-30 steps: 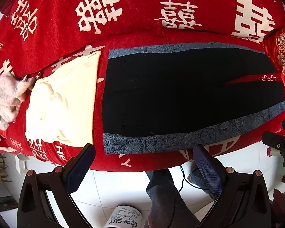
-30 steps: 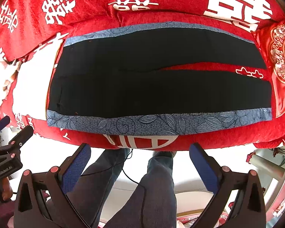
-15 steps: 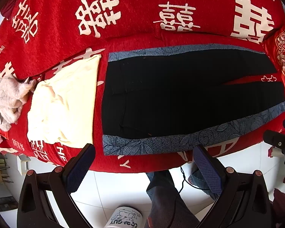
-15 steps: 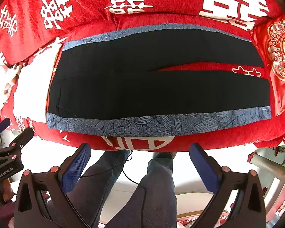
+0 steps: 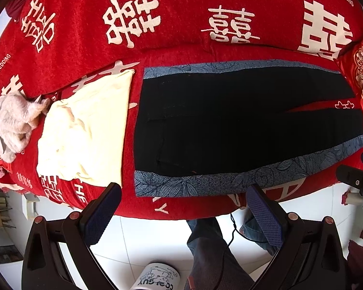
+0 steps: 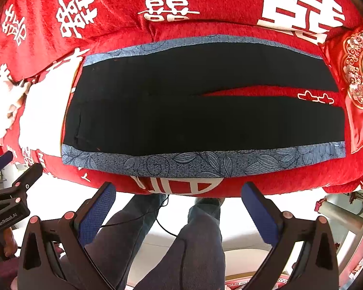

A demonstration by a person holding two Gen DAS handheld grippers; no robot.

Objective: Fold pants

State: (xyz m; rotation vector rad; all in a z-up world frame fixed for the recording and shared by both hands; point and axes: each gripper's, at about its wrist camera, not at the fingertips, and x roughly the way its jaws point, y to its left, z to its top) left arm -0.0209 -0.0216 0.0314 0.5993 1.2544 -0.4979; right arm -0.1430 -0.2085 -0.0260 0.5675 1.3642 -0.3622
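Pants lie flat on a red sofa. Left claw and right claw both gape wide, holding nothing.

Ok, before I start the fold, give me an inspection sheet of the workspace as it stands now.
Surface: red sofa cover with white characters.
Job's things: black pants spread flat, legs slightly parted, blue patterned side bands.
Clutter: cream garment, pinkish cloth, red embroidered cushion.
Grippers: left hand-held gripper open, off the cloth; right hand-held gripper open, off the cloth.
Cables: thin black cable by the legs.
Surroundings: white tiled floor, printed mug.
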